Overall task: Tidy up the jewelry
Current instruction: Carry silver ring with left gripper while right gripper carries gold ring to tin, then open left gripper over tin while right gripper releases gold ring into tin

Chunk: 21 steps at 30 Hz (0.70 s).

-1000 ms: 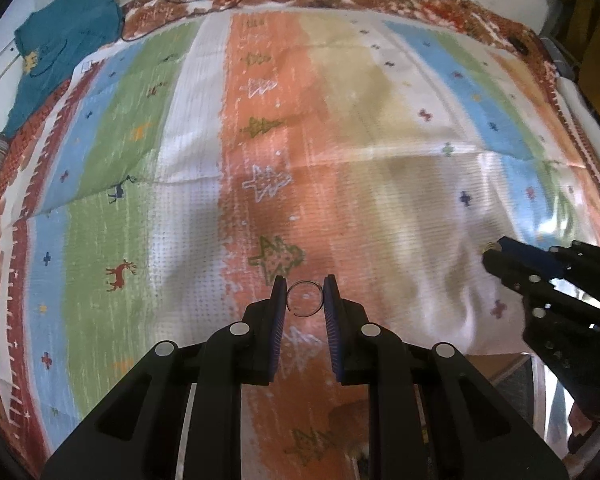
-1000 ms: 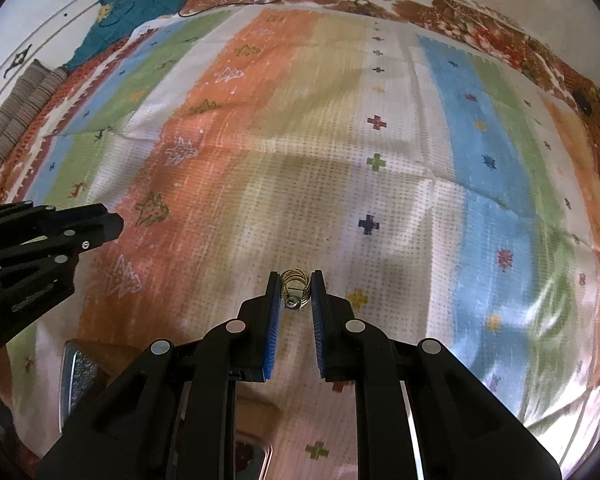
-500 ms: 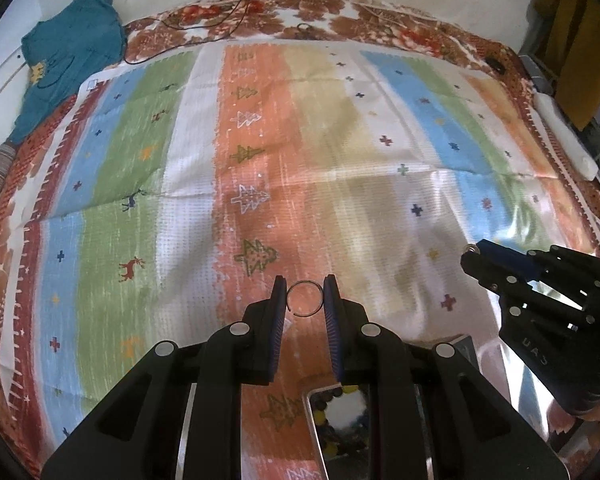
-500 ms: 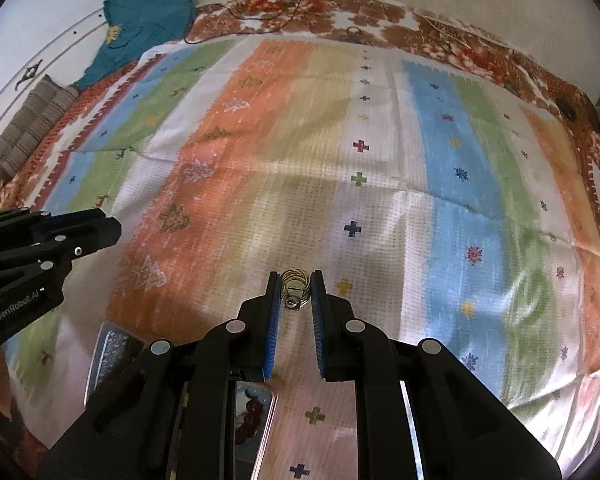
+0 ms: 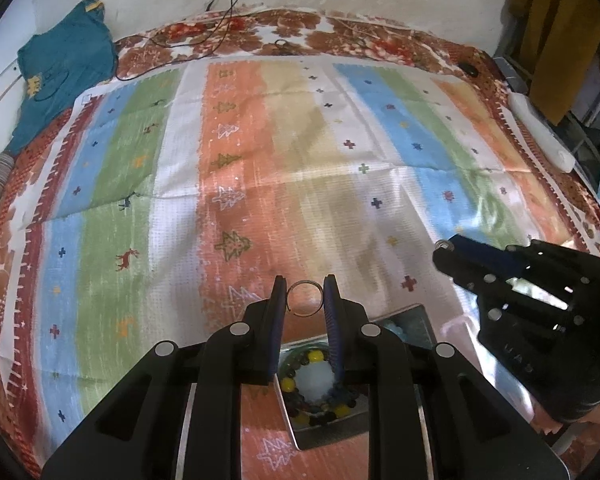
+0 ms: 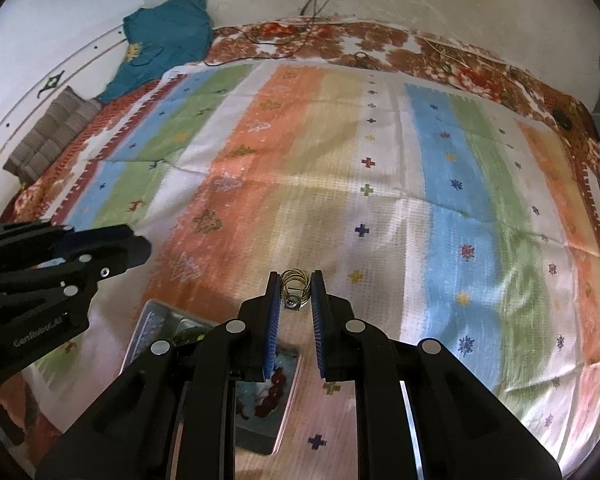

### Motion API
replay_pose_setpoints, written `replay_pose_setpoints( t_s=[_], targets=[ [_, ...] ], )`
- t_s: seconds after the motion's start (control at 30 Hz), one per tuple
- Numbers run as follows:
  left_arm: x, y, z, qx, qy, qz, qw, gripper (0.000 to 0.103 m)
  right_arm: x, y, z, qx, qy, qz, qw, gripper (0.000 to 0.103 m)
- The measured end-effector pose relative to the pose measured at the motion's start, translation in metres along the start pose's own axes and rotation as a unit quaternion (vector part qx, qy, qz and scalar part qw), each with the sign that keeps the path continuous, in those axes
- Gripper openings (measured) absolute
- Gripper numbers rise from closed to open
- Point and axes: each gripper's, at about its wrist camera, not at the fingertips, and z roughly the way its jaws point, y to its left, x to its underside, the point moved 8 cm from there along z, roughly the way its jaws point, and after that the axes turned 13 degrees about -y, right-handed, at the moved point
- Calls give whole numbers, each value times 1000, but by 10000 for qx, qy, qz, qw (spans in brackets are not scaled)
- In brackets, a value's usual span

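Observation:
My left gripper [image 5: 305,296] is shut on a thin silver ring [image 5: 305,285], pinched upright between its blue pads above the striped bed cover. Below it lies a metal tray [image 5: 300,436] holding a beaded bracelet [image 5: 316,412] with yellow and dark beads. My right gripper [image 6: 295,293] is shut on a gold coiled ring with a small setting [image 6: 294,289]. Under it sits a tray [image 6: 288,420] with a dark red bead piece [image 6: 270,392], and a second tray [image 6: 150,328] lies to its left. Each gripper shows at the edge of the other view: the right gripper [image 5: 444,250], the left gripper [image 6: 140,246].
A striped cloth [image 5: 260,168] with tree and cross motifs covers the bed. A teal garment [image 5: 64,68] lies at the far left corner, with dark cables [image 5: 220,20] along the wall. A folded striped fabric [image 6: 48,136] rests at the left edge.
Both grippers have risen and drawn back with their rings still held. The trays below have come into view, and more of the bed and wall shows.

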Motion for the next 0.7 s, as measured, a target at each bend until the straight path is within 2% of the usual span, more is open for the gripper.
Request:
replay_pose_setpoints(
  t_s=[0.7],
  targets=[
    [22, -22, -42, 308, -185, 75, 9993, 19, 20, 28, -37, -502, -61, -168, 9986, 16]
  ],
)
